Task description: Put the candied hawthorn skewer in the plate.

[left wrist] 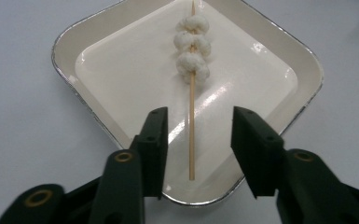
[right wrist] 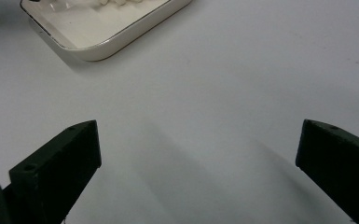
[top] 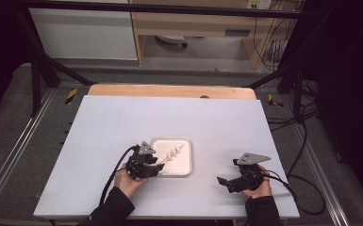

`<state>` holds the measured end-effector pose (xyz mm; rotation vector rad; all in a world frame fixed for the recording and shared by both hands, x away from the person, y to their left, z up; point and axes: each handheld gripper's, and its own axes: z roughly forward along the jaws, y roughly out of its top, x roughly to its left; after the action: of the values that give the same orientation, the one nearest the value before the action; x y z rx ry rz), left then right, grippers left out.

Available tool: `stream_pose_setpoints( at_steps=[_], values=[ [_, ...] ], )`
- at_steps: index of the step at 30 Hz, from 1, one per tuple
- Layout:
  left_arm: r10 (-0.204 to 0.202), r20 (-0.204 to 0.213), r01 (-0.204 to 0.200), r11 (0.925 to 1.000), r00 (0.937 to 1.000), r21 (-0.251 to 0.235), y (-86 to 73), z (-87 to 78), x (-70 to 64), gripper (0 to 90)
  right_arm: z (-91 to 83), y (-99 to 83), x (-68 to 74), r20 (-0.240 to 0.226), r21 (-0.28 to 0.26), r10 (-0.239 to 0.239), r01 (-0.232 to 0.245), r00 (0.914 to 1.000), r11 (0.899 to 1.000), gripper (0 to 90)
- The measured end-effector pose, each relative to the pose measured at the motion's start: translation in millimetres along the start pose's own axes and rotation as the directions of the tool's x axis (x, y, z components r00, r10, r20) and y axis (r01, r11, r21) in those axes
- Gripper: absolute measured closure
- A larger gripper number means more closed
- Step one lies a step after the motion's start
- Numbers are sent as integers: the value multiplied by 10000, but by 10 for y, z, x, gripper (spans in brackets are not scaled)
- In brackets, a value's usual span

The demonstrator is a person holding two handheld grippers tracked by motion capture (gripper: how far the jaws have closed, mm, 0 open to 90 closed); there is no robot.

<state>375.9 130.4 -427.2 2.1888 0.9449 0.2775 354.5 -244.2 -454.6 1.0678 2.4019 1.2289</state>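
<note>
While a skewer of three white pieces lies in the white tray, the left gripper straddles its bare stick, jaws apart, seemingly untouched, probably to lift it. The right gripper waits wide open over bare table.

From high above the near edge we look forward and down across the table. Our left gripper view sits close over the tray; our right gripper view shares its corner from farther right.
</note>
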Motion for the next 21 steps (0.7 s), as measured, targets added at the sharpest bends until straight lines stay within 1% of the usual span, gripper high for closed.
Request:
stream_pose_setpoints(
  at_steps=[2,7,12,17,21],
  values=[
    [182,27,-181,9998,9998,-35,1,-48,9,491,-2,0,3,-11,2,38,-38,10000,10000,6],
    [604,-154,-603,9982,9981,57,-17,-156,37,340,-8,2,1,-5,-30,27,-27,10000,10000,6],
    [911,-369,-908,9958,9952,101,-99,-271,90,238,-13,4,-4,4,-80,0,0,10000,10000,6],
    [838,-372,-833,9964,9958,151,-240,-379,194,180,-10,3,-3,3,-56,35,-35,10000,10000,6],
    [600,-383,-600,9982,9975,5,-354,-467,294,159,-11,4,-4,12,-78,36,-36,10000,10000,6]
  ],
)
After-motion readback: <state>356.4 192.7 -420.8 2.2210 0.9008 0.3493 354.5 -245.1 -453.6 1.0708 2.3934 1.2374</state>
